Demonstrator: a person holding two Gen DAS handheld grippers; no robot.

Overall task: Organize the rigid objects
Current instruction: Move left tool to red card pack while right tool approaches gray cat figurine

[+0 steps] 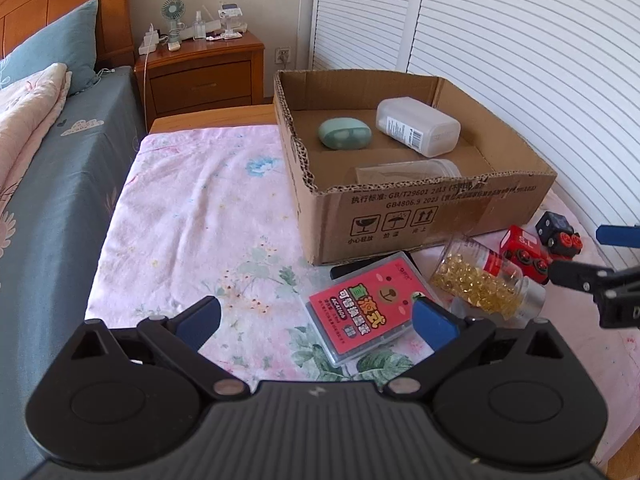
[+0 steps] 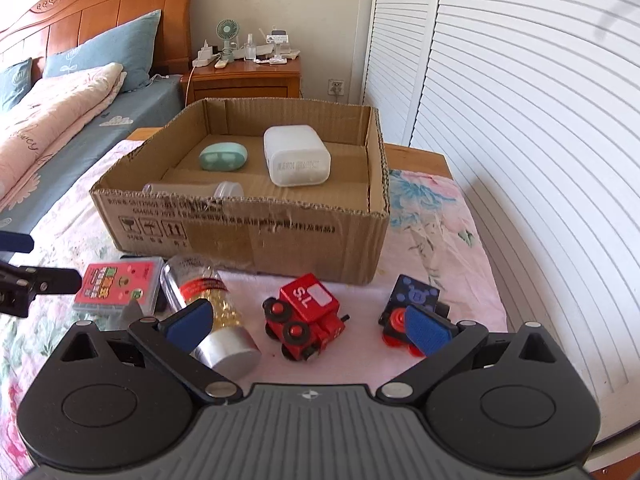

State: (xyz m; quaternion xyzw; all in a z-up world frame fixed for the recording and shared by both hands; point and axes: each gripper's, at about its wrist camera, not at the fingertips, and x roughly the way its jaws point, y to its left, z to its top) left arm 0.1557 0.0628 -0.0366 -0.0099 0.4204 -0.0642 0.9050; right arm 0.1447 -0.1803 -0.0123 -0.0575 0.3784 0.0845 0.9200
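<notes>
A cardboard box (image 1: 432, 216) (image 2: 248, 240) sits on the flowered cloth and holds a green case (image 1: 345, 133) (image 2: 222, 157), a white container (image 1: 418, 126) (image 2: 297, 156) and a clear jar (image 1: 404, 170) (image 2: 192, 190). In front of the box lie a red card case (image 1: 362, 316) (image 2: 116, 286), a capsule bottle (image 1: 486, 280) (image 2: 216, 320), a red toy train (image 1: 524, 254) (image 2: 308, 320) and a dark blue toy car (image 1: 558, 230) (image 2: 412, 304). My left gripper (image 1: 316, 322) is open just short of the card case. My right gripper (image 2: 308, 326) is open, with the red train between its fingers, not touching.
A bed (image 1: 48, 152) with blue sheet and pink quilt runs along the left. A wooden nightstand (image 1: 200, 76) with a fan and bottles stands behind. White louvred doors (image 1: 500, 48) line the right side. The cloth left of the box is bare.
</notes>
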